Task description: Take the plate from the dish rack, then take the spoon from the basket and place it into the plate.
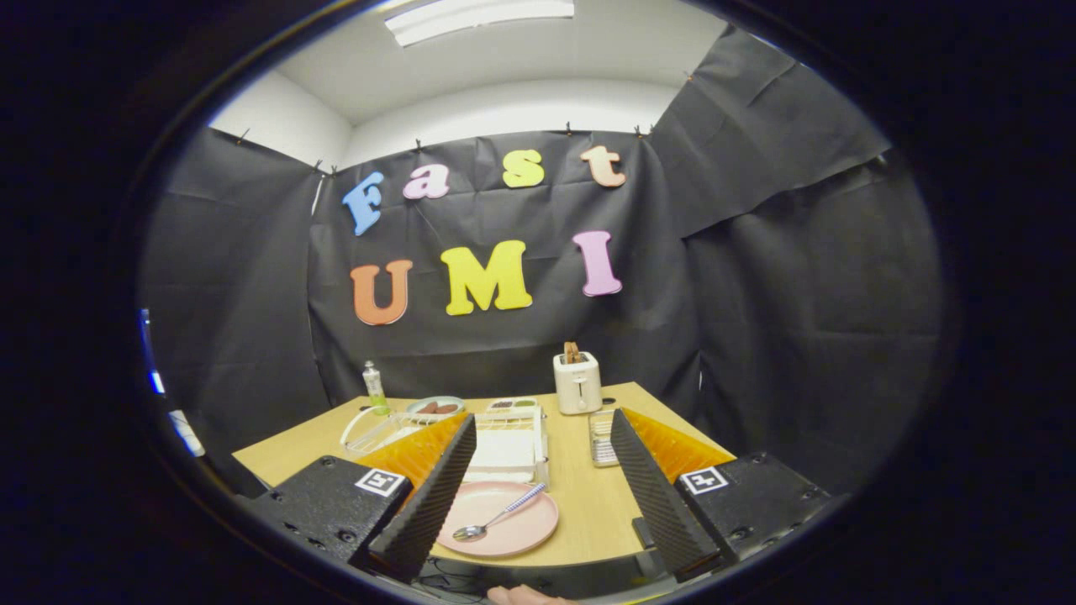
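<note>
While the claw (pixel 538 479) gapes empty, spoon (pixel 498 521) lies on plate (pixel 521 533) between its fingers.

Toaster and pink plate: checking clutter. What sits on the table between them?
Bare tabletop; the dish rack stands beside that stretch, gripper view. Plate holds the spoon; gripper open.

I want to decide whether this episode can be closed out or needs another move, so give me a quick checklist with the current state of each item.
1. Plate out of the dish rack, flat on the table: ok.
2. Spoon lying in the plate, bowl and handle inside the rim: ok.
3. Gripper open, fingers spread, holding nothing: ok.
4. Fingers free of the plate: the left finger overlaps the plate's edge in the gripper view; contact cannot tell.
5. Basket emptied of the spoon: cannot tell, its inside is too small to read.
6. Toaster upright, beyond the fingers: ok.
</note>
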Demonstrator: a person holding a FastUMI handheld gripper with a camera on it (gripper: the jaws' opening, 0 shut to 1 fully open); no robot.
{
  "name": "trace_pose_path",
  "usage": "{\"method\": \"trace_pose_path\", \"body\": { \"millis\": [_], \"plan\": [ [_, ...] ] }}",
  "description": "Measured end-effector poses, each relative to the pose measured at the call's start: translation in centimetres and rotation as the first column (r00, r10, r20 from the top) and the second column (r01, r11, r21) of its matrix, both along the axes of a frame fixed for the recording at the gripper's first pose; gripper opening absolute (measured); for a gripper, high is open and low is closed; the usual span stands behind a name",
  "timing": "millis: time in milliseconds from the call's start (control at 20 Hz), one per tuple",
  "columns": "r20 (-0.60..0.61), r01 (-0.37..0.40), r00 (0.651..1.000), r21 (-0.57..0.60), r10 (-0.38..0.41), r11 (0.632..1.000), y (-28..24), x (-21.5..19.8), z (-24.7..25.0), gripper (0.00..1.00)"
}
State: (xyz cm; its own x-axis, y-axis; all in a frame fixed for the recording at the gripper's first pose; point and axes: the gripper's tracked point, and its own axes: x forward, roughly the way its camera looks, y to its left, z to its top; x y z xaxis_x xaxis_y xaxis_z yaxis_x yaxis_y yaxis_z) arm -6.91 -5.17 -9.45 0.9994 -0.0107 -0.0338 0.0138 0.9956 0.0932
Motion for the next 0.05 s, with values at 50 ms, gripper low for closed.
{"method": "trace_pose_path", "body": {
  "millis": [50],
  "plan": [
    [0.005,-0.002,1.0,-0.007,0.002,1.0,0.06,-0.11,0.11,1.0]
  ]
}}
